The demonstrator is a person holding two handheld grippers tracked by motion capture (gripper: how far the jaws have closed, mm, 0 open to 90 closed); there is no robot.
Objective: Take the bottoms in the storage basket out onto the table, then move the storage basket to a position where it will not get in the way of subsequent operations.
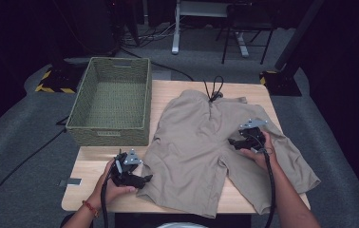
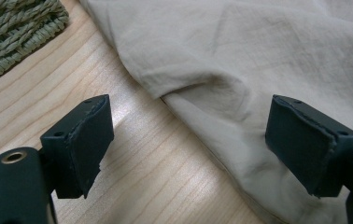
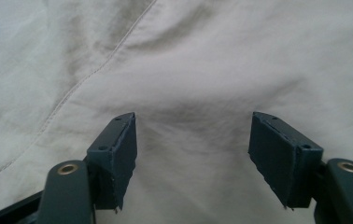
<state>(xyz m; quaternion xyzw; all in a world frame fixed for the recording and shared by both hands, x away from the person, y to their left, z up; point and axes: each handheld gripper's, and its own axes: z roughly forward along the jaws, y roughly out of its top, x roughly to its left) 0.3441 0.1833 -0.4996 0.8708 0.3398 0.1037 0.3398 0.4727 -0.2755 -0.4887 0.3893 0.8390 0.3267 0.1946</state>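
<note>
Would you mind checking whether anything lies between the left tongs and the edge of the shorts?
Nothing visible does. The left tongs stand open over bare table, with the shorts hem right ahead; the woven basket sits off to one side.

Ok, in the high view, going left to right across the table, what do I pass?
Woven basket at the table's left edge → left gripper, jaws open, at the hem of the shorts → beige shorts spread flat → right gripper, jaws open, over the shorts' right leg.
</note>
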